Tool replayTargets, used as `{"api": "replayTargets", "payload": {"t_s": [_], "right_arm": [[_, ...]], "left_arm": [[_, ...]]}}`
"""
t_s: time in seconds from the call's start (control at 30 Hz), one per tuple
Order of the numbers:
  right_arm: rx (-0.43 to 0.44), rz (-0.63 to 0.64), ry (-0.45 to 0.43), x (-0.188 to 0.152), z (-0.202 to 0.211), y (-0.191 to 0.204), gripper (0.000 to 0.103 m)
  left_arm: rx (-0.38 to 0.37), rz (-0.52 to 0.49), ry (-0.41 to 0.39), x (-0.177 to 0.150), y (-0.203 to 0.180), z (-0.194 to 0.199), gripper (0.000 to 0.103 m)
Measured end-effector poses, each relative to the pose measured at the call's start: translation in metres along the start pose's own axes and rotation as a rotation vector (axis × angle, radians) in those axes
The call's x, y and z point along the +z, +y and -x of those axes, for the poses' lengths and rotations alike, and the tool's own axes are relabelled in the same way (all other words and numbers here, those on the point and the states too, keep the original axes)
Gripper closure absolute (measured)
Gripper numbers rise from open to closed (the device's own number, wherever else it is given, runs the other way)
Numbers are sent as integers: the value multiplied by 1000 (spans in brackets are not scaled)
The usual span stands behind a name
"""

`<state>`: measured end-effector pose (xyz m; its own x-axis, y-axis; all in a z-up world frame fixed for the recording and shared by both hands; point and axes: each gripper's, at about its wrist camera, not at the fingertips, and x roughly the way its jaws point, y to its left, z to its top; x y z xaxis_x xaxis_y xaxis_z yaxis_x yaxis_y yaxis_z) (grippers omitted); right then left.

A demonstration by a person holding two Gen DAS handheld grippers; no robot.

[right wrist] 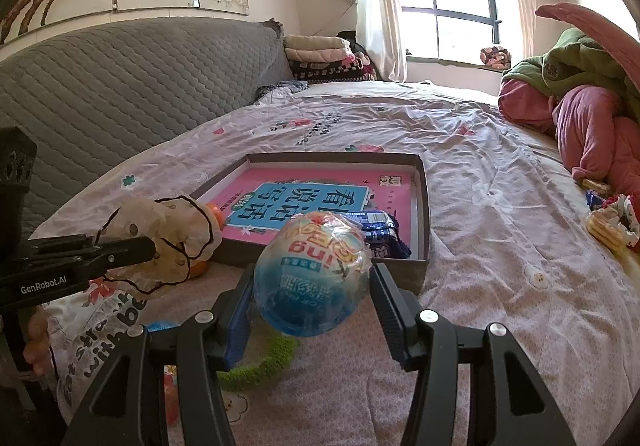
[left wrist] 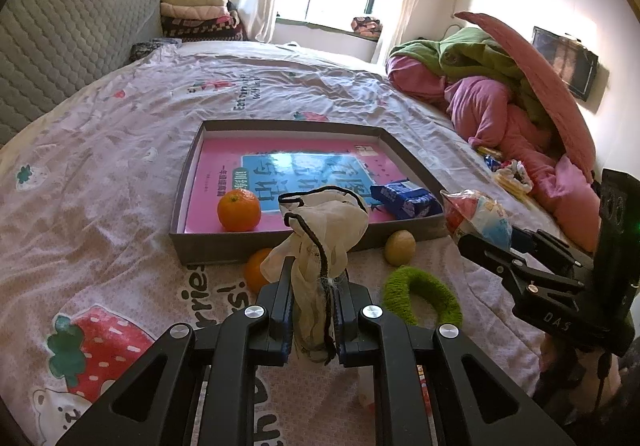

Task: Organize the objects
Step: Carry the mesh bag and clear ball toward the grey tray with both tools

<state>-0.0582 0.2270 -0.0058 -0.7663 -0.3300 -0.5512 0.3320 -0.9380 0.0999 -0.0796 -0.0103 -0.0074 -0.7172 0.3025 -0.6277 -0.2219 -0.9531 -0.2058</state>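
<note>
A grey shallow box (left wrist: pixel 224 246) (right wrist: pixel 425 205) lies on the bed, holding a pink book (left wrist: pixel 224 173), an orange (left wrist: pixel 239 210) and a blue packet (left wrist: pixel 404 199) (right wrist: pixel 380 230). My left gripper (left wrist: pixel 314 310) is shut on a cream drawstring pouch (left wrist: pixel 324 221) (right wrist: pixel 176 230), held above the box's near edge. My right gripper (right wrist: pixel 312 286) (left wrist: pixel 468 242) is shut on a round plastic-wrapped snack pack (right wrist: pixel 314 274) (left wrist: pixel 476 213), held just in front of the box's near right corner.
On the sheet before the box lie a second orange (left wrist: pixel 256 270), a yellow-green fruit (left wrist: pixel 400 246) and a green fuzzy ring (left wrist: pixel 420 294) (right wrist: pixel 260 366). Pink and green bedding (left wrist: pixel 500 93) is piled at the right, with small packets (left wrist: pixel 508 173) beside it. A grey headboard (left wrist: pixel 60 45) stands left.
</note>
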Motion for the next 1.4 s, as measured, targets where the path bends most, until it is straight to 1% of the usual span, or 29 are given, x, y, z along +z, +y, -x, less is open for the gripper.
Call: {"api": "replayTargets", "payload": {"t_s": [0.27,0.4,1.17,1.4], "right_arm": [[-2,0,-11,0,3,2,48],[-6,3,-16,0,4,1,48],[14,23,-34,9,1,7,48],[20,41,-37,14,-4,10,48]], "left_arm": [[32,9,9,-1,4,-4,88],[48,1,-6,0,4,-1,88],[64,-19,-42,7,1,2,87],[75,-39,-53,16,-2,0,86]]}}
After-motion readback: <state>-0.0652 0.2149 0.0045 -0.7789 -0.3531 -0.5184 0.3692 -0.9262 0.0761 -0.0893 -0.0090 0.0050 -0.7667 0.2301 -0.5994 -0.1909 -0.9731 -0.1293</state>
